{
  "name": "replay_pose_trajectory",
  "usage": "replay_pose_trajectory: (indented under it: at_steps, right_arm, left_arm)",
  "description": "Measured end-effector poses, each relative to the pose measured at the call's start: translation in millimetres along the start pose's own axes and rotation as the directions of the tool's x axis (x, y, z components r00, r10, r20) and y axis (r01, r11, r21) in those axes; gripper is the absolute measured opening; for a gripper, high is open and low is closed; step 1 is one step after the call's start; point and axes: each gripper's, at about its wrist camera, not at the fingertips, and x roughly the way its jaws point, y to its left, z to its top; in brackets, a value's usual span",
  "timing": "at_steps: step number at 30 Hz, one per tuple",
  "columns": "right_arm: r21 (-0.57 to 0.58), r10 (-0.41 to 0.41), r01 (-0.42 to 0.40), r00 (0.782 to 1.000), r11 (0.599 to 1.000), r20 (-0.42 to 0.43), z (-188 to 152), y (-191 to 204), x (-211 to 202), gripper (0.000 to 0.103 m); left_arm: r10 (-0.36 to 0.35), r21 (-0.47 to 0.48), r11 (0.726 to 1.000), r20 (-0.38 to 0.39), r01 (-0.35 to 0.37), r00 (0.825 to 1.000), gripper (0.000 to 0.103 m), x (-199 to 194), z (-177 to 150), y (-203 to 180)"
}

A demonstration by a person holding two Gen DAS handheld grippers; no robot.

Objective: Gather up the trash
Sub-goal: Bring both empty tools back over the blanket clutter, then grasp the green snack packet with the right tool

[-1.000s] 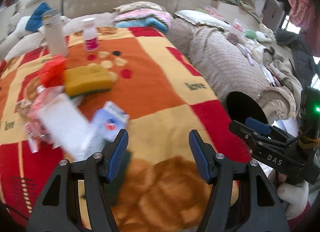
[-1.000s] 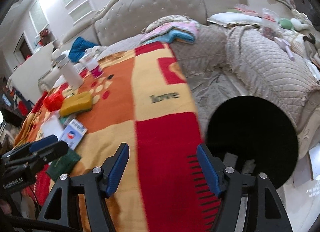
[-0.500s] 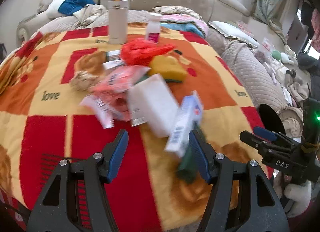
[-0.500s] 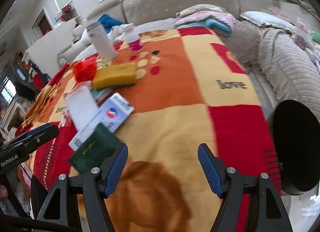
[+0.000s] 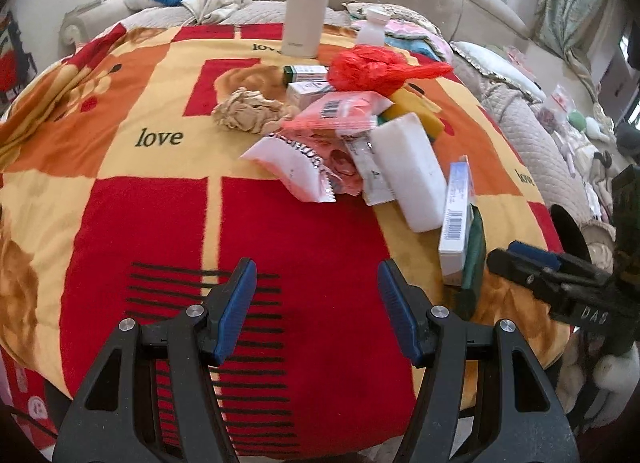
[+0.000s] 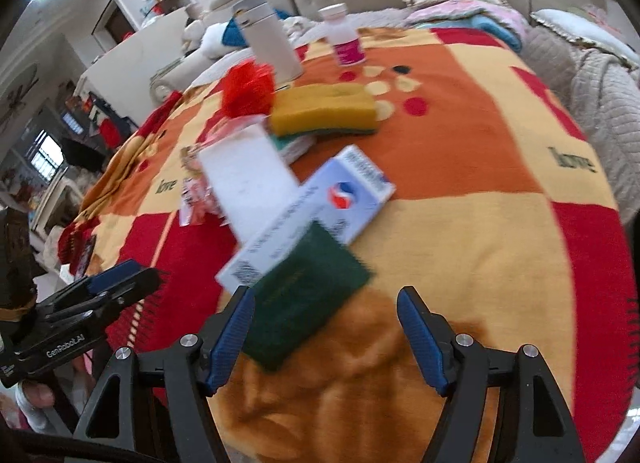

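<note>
A litter pile lies on the red, orange and yellow blanket (image 5: pixel 152 223): crumpled paper (image 5: pixel 248 111), a red plastic bag (image 5: pixel 376 67), pink wrappers (image 5: pixel 340 111), a white block (image 5: pixel 412 171), a blue-and-white box (image 5: pixel 456 215) and a dark green pad (image 5: pixel 474 259). My left gripper (image 5: pixel 316 291) hangs open over a red patch, short of the pile, with nothing between its fingers. My right gripper (image 6: pixel 326 315) is open too. The green pad (image 6: pixel 308 295) lies just ahead of its left finger, untouched, with the box (image 6: pixel 320 211) and white block (image 6: pixel 248 183) behind.
A white flask (image 5: pixel 304 7) and a small pill bottle (image 5: pixel 372 27) stand at the far side, near a yellow sponge (image 6: pixel 324 107). A beige sofa (image 5: pixel 528 135) wraps round the back and right. A black round shape (image 5: pixel 568 231) sits off the blanket's right edge.
Both views have swung left, away from the sofa and the black round shape, so the litter pile now lies ahead of both grippers. Both stay open and hold nothing.
</note>
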Motion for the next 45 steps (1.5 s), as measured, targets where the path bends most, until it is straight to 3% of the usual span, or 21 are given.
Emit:
replay_pose_trajectory:
  at_steps: [5, 10, 14, 17, 22, 26, 31, 35, 37, 38, 39, 41, 45]
  right_arm:
    - [0.009, 0.043, -0.043, 0.999, 0.999, -0.029, 0, 12, 19, 0.072]
    - [-0.024, 0.002, -0.004, 0.999, 1.0, -0.052, -2, 11, 22, 0.074]
    - [-0.025, -0.048, 0.047, 0.997, 0.999, -0.054, -8, -7, 8, 0.074]
    - [0.02, -0.016, 0.016, 0.999, 1.0, -0.038, -10, -25, -8, 0.078]
    - [0.049, -0.175, 0.175, 0.985, 0.983, -0.007, -13, -56, -34, 0.079]
    - [0.128, -0.118, 0.116, 0.993, 0.985, 0.004, -15, -75, -43, 0.079]
    - [0.099, -0.062, 0.063, 0.998, 0.993, -0.013, -20, -52, -30, 0.079]
    - [0.021, -0.135, 0.135, 0.991, 0.991, -0.01, -23, -27, -8, 0.079]
    - [-0.036, -0.186, 0.186, 0.982, 0.982, -0.005, -24, -20, -4, 0.069]
    - [-0.077, -0.222, 0.221, 0.975, 0.972, -0.003, -25, -18, -4, 0.055]
    - [-0.093, -0.235, 0.234, 0.972, 0.968, -0.001, -26, -20, -6, 0.049]
    - [-0.075, -0.218, 0.217, 0.976, 0.973, -0.005, -24, -35, -14, 0.048]
    - [-0.019, -0.281, 0.281, 0.96, 0.96, 0.012, -24, -67, -32, 0.048]
  left_arm:
    - [-0.007, -0.005, 1.0, -0.003, 0.007, 1.0, 0.062, 3, 1, 1]
    - [-0.021, -0.001, 1.0, -0.021, 0.021, 1.0, 0.062, 10, 2, -3]
    - [-0.042, -0.001, 0.999, -0.014, 0.042, 0.999, 0.062, 10, 5, -9]
    - [-0.062, 0.004, 0.998, -0.009, 0.062, 0.998, 0.062, 11, 9, -15]
    - [-0.082, 0.018, 0.996, -0.011, 0.082, 0.997, 0.062, 13, 12, -26]
    - [-0.095, 0.041, 0.995, -0.012, 0.095, 0.995, 0.062, 15, 14, -38]
    - [-0.094, 0.072, 0.993, -0.012, 0.094, 0.996, 0.062, 16, 15, -48]
    - [-0.091, 0.061, 0.994, -0.011, 0.092, 0.996, 0.062, 15, 16, -48]
    - [-0.091, 0.061, 0.994, -0.008, 0.091, 0.996, 0.062, 14, 18, -48]
    - [-0.094, 0.064, 0.994, -0.002, 0.094, 0.996, 0.062, 12, 19, -49]
    - [-0.097, 0.068, 0.993, 0.001, 0.096, 0.995, 0.062, 12, 20, -50]
    - [-0.106, 0.081, 0.991, 0.0, 0.106, 0.994, 0.062, 13, 21, -55]
    - [-0.106, 0.137, 0.985, -0.023, 0.109, 0.994, 0.062, 24, 25, -76]
